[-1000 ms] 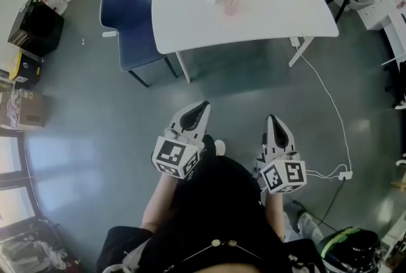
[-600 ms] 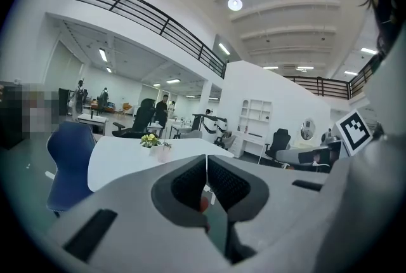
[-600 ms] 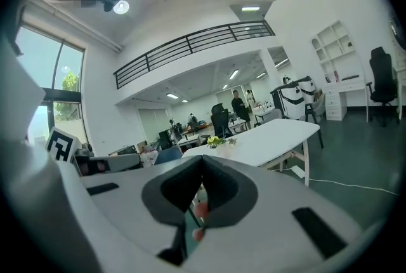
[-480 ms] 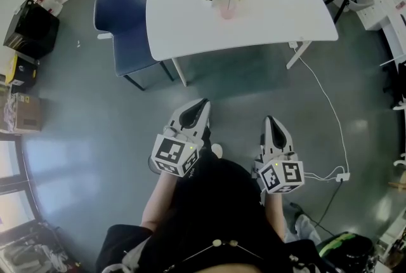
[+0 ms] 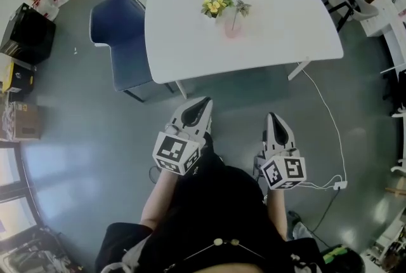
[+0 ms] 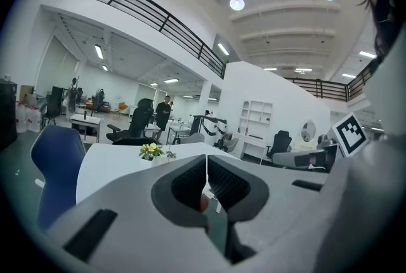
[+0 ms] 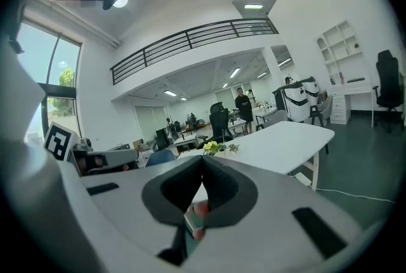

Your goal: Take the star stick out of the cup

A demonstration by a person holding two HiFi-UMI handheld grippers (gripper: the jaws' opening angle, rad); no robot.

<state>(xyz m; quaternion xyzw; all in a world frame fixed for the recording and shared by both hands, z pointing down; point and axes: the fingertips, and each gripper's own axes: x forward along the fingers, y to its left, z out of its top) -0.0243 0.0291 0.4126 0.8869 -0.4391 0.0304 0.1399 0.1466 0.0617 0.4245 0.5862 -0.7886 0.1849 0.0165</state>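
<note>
Star stick removal looks only at the approach step. The white desk lies well ahead of the left gripper and right gripper, each with jaws pressed together on nothing. Near the desk's middle, toward its far edge, stands the pink cup, the star stick leaning in it. Next, one gripper must reach over the near edge, spread its jaws, and pinch the stick.

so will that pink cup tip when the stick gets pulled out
Probably light: the cup looks small and translucent, so it may tip. The stick stands tilted in it, so a sideways pull could lever it over.
</note>
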